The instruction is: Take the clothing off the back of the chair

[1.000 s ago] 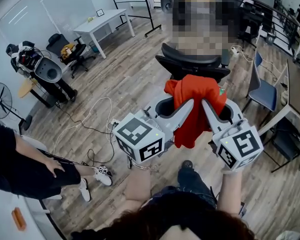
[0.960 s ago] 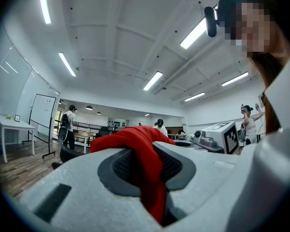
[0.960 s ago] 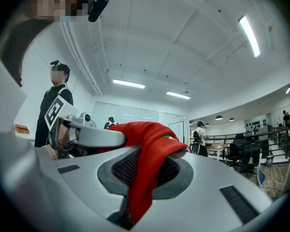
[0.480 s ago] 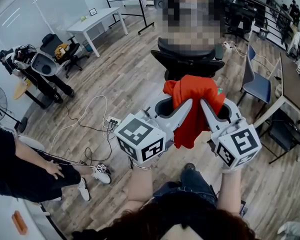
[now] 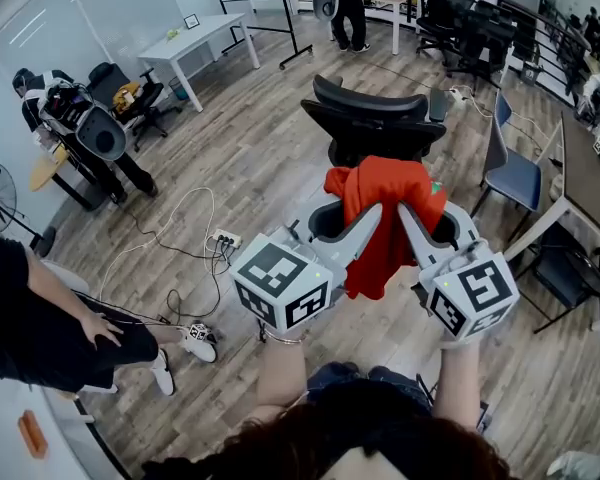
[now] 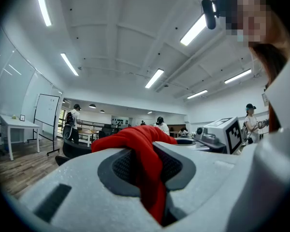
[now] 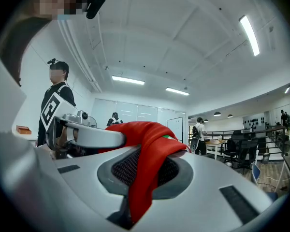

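Note:
A red garment (image 5: 385,218) hangs in the air between my two grippers, in front of the black office chair (image 5: 372,120) and apart from its back. My left gripper (image 5: 378,208) is shut on the cloth's left side, and the red fabric (image 6: 145,163) runs down between its jaws. My right gripper (image 5: 404,208) is shut on the right side, where the red fabric (image 7: 147,178) drapes over and between its jaws. The garment's lower part dangles below the fingertips. A small green patch (image 5: 436,186) shows on its right edge.
A blue chair (image 5: 510,173) and a desk edge (image 5: 580,183) stand at the right. A power strip with cables (image 5: 220,240) lies on the wooden floor at left. A seated person (image 5: 50,318) is at the lower left; white table (image 5: 195,40) and fan (image 5: 0,208) further left.
Both grippers with the red garment have drawn a little back from the black chair, so more floor shows between cloth and chair. The grip on the cloth is unchanged.

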{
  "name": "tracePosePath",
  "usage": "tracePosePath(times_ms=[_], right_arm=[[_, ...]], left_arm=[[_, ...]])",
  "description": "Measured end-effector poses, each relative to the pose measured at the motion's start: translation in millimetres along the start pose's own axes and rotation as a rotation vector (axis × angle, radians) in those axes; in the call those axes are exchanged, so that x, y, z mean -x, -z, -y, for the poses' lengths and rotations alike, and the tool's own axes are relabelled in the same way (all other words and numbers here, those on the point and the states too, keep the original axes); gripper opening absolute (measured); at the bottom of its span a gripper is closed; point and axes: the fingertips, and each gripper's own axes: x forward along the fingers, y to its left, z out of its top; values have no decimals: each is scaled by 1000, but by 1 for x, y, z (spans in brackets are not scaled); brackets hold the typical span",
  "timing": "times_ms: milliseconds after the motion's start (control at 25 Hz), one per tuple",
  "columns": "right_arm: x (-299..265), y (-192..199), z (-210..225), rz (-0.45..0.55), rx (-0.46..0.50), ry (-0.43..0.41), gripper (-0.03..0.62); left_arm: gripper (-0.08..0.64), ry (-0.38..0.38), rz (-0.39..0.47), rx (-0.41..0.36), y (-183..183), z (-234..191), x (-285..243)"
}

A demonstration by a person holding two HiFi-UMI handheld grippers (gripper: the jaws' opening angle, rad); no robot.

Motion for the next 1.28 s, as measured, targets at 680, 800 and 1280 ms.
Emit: tracePosePath(times_ms=[680, 800, 1280], right_arm=[[61, 1, 6, -9, -10, -77, 48], [69, 0, 8, -12, -12, -84, 48], [86, 0, 12, -22, -30, -91, 48]], left_arm=[[80, -82, -8, 17, 5, 61, -6], [80, -90, -13, 18, 5, 69, -8], [80, -85, -38, 20, 5, 86, -13]])
